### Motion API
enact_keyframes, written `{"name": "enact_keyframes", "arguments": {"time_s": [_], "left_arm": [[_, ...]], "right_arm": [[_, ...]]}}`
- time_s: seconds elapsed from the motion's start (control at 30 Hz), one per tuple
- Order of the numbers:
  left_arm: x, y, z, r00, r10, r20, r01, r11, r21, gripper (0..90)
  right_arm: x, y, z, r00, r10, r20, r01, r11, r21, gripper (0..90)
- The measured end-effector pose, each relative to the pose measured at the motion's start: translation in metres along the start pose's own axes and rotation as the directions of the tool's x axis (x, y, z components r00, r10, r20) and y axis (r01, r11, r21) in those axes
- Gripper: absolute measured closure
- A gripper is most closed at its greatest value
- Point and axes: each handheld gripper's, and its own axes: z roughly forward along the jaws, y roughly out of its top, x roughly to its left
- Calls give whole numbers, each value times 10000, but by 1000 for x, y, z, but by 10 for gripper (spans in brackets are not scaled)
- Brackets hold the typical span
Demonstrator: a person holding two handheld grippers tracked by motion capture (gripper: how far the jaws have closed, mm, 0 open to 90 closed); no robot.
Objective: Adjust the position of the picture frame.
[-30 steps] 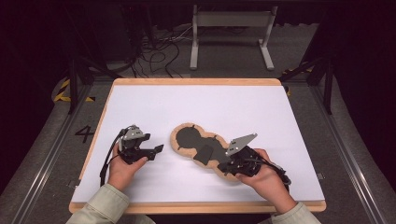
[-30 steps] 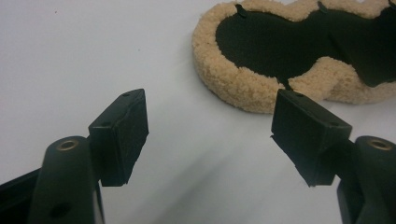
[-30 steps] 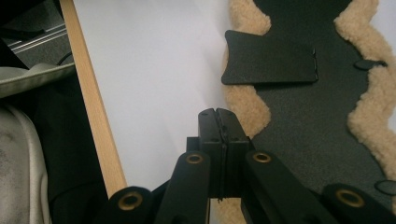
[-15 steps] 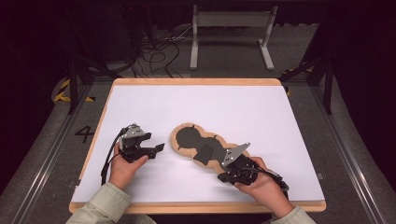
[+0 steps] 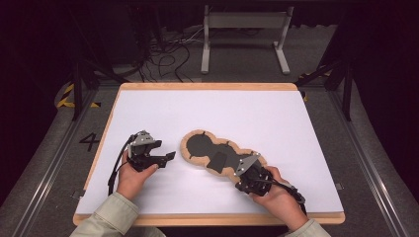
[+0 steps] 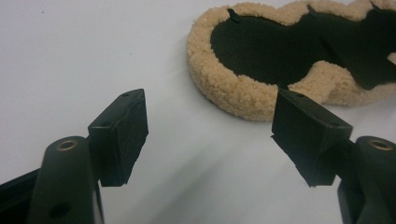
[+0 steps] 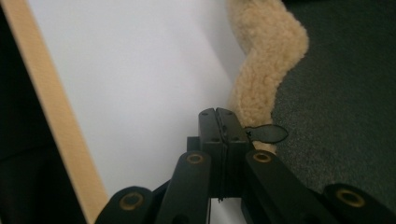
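Nearest the person's edge of the bench, the right gripper had shifted down and inward from its position a second earlier, when it sat higher with its grey plate raised over the end of the fleece-edged pad; it now lay low against that pad's near right end. This change suggests, as a judgement, that a grasp on the pad's edge had just been made in preparation for lifting or turning it. In the right gripper view, the fingers were pressed fully together, and a small dark tab at the tan fleece rim projected from beside them; whether fabric was actually pinched between them cannot be told. To the left, the left gripper had kept its place, resting on the white surface just beside the pad without touching it. Its fingers stood wide apart and held nothing. Farther off, the pad lay flat near the middle of the bench, dark side up.
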Motion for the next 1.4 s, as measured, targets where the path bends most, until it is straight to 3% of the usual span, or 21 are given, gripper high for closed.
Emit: {"name": "enact_keyframes", "arguments": {"time_s": [0.33, 0.43, 0.5, 0.63, 0.67, 0.8, 1.0, 1.17, 1.4], "left_arm": [[-1, -1, 0, 10000, -54, -21, 54, 10000, 46, 275], [-1, -1, -1, 10000, -84, -36, 84, 10000, 23, 275], [-1, -2, -3, 10000, -68, -49, 69, 10000, 17, 275], [-3, -3, -6, 9999, 11, -121, -10, 10000, 50, 274], [-3, -4, -7, 9999, 81, -124, -80, 9999, 84, 272], [-7, -9, -12, 9993, 255, -272, -253, 9996, 85, 271], [-8, -18, -24, 9980, 432, -455, -427, 9990, 102, 268], [-7, -24, -31, 9974, 377, -619, -374, 9993, 69, 266], [-5, -29, -35, 9968, 325, -728, -317, 9994, 122, 266]], "right_arm": [[-28, -11, -3, 9943, 893, 591, -879, 9958, -249, 900], [-31, -11, -3, 9917, 864, 948, -845, 9961, -236, 900], [-33, -11, -4, 9922, 1006, 742, -991, 9948, -240, 900], [-36, -5, -11, 9941, 1080, 123, -1067, 9912, -787, 900], [-38, 1, -15, 9946, 1037, -48, -1036, 9887, -1081, 900], [-46, 25, -23, 9970, 766, 100, -743, 9863, -1473, 900], [-68, 67, -22, 9958, 889, 211, -833, 9783, -1898, 900], [-83, 95, -11, 9956, 881, 325, -813, 9817, -1722, 900], [-99, 117, 1, 9951, 908, 396, -837, 9846, -1536, 900]]}}
